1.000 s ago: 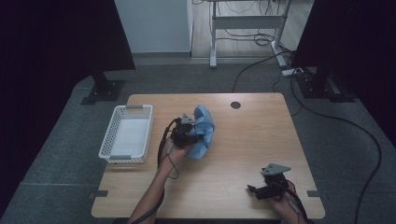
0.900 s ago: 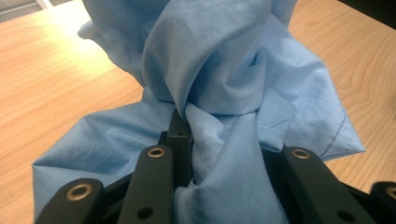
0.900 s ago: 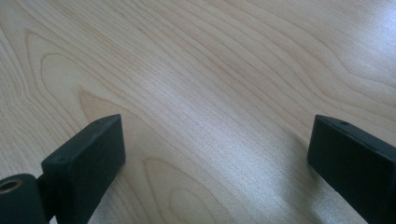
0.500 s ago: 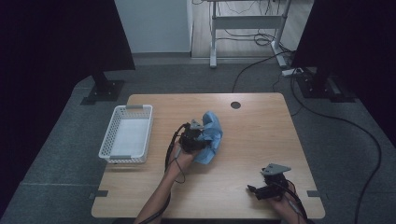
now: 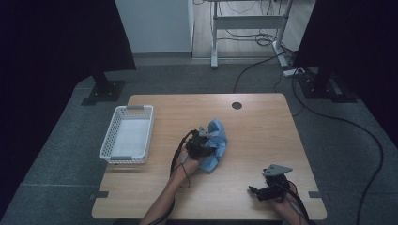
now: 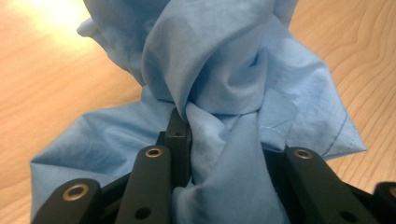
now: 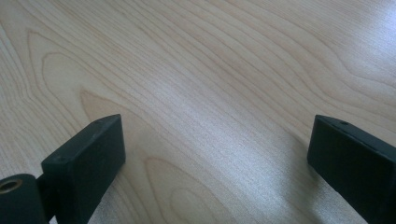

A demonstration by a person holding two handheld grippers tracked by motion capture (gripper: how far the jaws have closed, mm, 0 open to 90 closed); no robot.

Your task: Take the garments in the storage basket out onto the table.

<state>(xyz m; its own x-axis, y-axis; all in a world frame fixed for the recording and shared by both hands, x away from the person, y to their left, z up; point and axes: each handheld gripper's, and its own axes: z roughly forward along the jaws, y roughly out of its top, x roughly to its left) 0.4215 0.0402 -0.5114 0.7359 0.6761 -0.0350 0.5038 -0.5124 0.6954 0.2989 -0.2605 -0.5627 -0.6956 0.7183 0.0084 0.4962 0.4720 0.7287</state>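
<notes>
Overhead, a pale wooden desk (image 5: pixel 263 126) stands on grey carpet, dark curtains either side (no readable writing anywhere). Mid-desk, the left claw (image 5: pixel 202 143) pinches the bunched blue cloth (image 5: pixel 218 140); the right claw (image 5: pixel 256 191) rests spread near the front edge.

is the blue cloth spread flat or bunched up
Bunched up. The blue cloth is gathered into twisted folds between the left claw's jaws, and from above it sits as a crumpled heap on the table.

Crumpled light-blue cloth (image 5: pixel 218 145), bunched, mid-table
</notes>
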